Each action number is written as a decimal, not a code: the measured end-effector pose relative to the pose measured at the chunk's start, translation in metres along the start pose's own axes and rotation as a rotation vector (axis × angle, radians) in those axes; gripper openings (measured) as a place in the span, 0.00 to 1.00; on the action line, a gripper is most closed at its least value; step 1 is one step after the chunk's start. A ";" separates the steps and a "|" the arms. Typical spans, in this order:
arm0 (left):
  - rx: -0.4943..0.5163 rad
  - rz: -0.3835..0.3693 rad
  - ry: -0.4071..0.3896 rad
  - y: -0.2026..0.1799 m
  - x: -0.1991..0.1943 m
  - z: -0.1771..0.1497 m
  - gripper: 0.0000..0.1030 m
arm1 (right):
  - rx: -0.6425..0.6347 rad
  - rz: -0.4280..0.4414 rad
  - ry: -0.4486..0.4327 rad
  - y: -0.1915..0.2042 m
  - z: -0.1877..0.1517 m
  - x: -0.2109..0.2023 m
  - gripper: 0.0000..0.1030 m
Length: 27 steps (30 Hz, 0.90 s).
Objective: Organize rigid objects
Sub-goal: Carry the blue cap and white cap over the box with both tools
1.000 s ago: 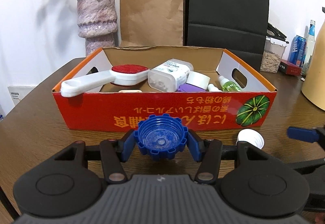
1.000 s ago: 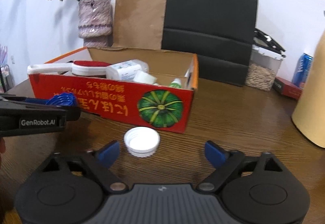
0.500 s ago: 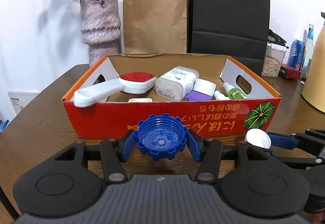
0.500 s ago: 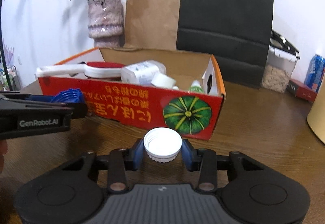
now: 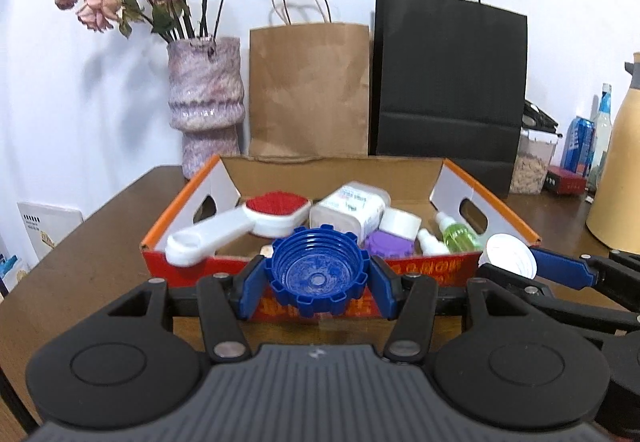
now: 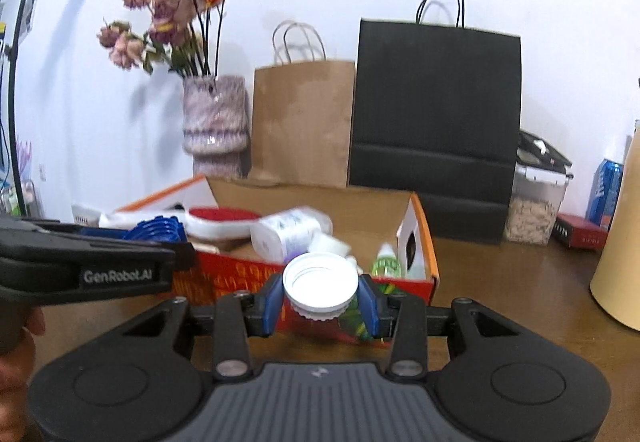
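My left gripper (image 5: pixel 317 284) is shut on a blue ridged bottle cap (image 5: pixel 316 274), held above the near wall of the red cardboard box (image 5: pixel 424 274). My right gripper (image 6: pixel 320 300) is shut on a white bottle cap (image 6: pixel 320 282), held in the air in front of the box's right end (image 6: pixel 416 282). The white cap also shows at the right in the left wrist view (image 5: pixel 506 256). The box holds a white brush with red bristles (image 5: pixel 240 222), a white container (image 5: pixel 348 207), a purple lid (image 5: pixel 386 244) and a small green bottle (image 5: pixel 458 232).
Behind the box stand a vase of dried roses (image 5: pixel 206 109), a brown paper bag (image 5: pixel 308 89) and a black paper bag (image 5: pixel 448 77). To the right are a clear food container (image 5: pixel 534 161), a blue can (image 5: pixel 578 141) and a tan jug (image 5: pixel 620 177).
The right gripper closed on the white cap and lifted it off the table. Both grippers rose and moved toward the box with their caps.
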<state>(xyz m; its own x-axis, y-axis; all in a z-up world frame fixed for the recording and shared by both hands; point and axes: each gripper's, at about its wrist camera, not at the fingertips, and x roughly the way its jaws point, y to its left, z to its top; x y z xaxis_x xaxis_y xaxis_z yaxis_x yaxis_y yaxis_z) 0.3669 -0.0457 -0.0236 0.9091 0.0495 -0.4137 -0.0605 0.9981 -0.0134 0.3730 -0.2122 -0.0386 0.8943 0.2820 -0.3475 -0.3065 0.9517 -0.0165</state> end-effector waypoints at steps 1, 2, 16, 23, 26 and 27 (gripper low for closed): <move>-0.003 0.001 -0.007 0.000 0.000 0.002 0.54 | 0.003 -0.001 -0.012 0.001 0.002 0.000 0.38; -0.006 0.000 -0.014 0.000 0.000 0.004 0.54 | 0.006 -0.004 -0.023 0.001 0.003 0.000 0.38; -0.040 0.013 -0.069 0.009 0.020 0.029 0.54 | 0.034 -0.021 -0.082 0.008 0.018 0.030 0.38; -0.038 0.021 -0.070 0.013 0.040 0.037 0.54 | 0.044 -0.028 -0.093 0.006 0.025 0.049 0.38; -0.032 0.024 -0.074 0.013 0.048 0.039 0.54 | 0.047 -0.030 -0.096 0.005 0.028 0.057 0.38; -0.030 0.023 -0.074 0.012 0.050 0.041 0.54 | 0.048 -0.031 -0.097 0.005 0.028 0.057 0.38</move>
<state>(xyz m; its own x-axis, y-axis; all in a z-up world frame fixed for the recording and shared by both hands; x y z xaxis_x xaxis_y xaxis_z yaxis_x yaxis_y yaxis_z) 0.4288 -0.0293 -0.0077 0.9353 0.0764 -0.3456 -0.0933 0.9951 -0.0327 0.4320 -0.1880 -0.0321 0.9310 0.2606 -0.2556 -0.2644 0.9642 0.0201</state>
